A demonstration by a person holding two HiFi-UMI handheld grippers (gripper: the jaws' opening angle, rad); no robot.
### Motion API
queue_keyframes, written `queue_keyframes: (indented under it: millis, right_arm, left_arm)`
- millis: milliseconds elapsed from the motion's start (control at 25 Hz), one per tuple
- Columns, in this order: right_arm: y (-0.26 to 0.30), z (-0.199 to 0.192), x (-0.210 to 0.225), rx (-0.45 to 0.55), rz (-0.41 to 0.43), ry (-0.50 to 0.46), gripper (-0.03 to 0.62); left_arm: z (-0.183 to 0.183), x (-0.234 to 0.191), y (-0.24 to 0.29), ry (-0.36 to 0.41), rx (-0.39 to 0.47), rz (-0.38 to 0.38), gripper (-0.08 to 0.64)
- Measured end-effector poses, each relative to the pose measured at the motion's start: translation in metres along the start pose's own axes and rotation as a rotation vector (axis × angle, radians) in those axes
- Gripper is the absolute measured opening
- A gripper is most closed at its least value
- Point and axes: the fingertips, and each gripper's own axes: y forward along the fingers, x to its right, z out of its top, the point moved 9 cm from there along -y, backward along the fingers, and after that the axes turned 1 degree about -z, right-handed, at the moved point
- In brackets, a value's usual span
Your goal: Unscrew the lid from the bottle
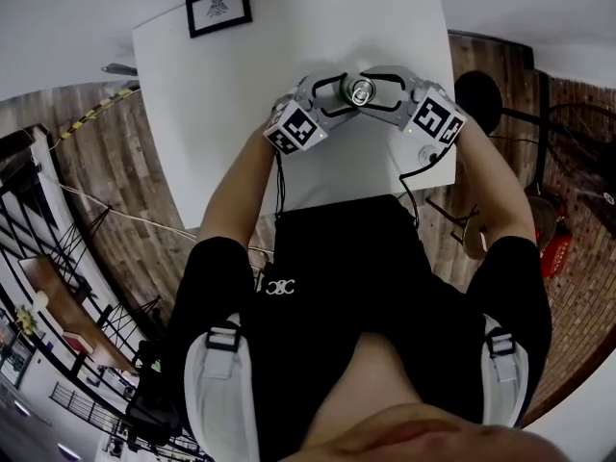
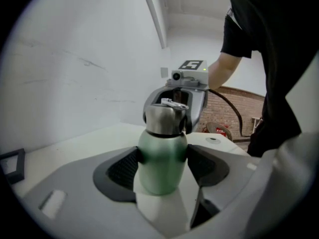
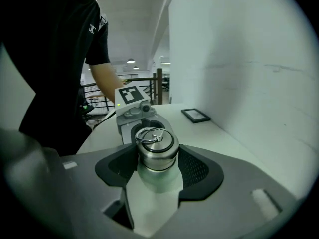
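Note:
A pale green bottle (image 2: 160, 159) with a steel lid (image 3: 156, 144) and a ring on top stands upright on the white table (image 1: 231, 85). My left gripper (image 2: 162, 164) is shut on the bottle's green body, its dark pads pressing both sides. My right gripper (image 3: 157, 164) is shut on the steel lid, higher up. In the head view the two grippers meet from left (image 1: 318, 99) and right (image 1: 390, 99) around the lid (image 1: 362, 91). The lid sits on the bottle's neck.
A small black picture frame (image 1: 218, 9) lies at the table's far left; it also shows in the right gripper view as the frame (image 3: 195, 115). A black stool (image 1: 478, 99) and a wood floor lie to the right of the table.

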Motion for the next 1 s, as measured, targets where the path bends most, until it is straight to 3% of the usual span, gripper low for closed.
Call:
queue_keyframes:
  millis: [160, 240, 320, 440, 640, 760, 880, 1000]
  right_arm:
    - [0.003, 0.007, 0.01, -0.089, 0.18, -0.078, 0.258]
    - [0.004, 0.01, 0.011, -0.124, 0.201, -0.077, 0.259]
    - [0.001, 0.012, 0.008, -0.13, 0.162, -0.059, 0.259]
    - [-0.014, 0.015, -0.006, -0.031, -0.003, 0.03, 0.266]
    - [-0.032, 0.005, -0.05, 0.215, -0.434, 0.311, 0.281]
    - [-0.026, -0.004, -0.075, 0.272, -0.665, 0.445, 0.279]
    - [-0.014, -0.005, -0.086, 0.295, -0.807, 0.5, 0.279]
    - [-0.002, -0.003, -0.086, 0.3, -0.884, 0.541, 0.279]
  left_arm:
    - [0.003, 0.004, -0.001, 0.002, -0.018, 0.007, 0.364]
    - [0.004, 0.005, -0.001, 0.003, -0.013, 0.016, 0.364]
    - [0.006, 0.005, 0.0, 0.005, -0.011, 0.021, 0.364]
    - [0.007, 0.006, 0.0, -0.004, -0.011, 0.03, 0.364]
    - [0.005, 0.011, -0.001, -0.043, -0.005, 0.092, 0.364]
    - [0.005, 0.017, 0.001, -0.058, 0.006, 0.148, 0.365]
    - [0.004, 0.021, 0.002, -0.072, 0.009, 0.191, 0.364]
    - [0.004, 0.023, 0.002, -0.077, 0.008, 0.215, 0.364]
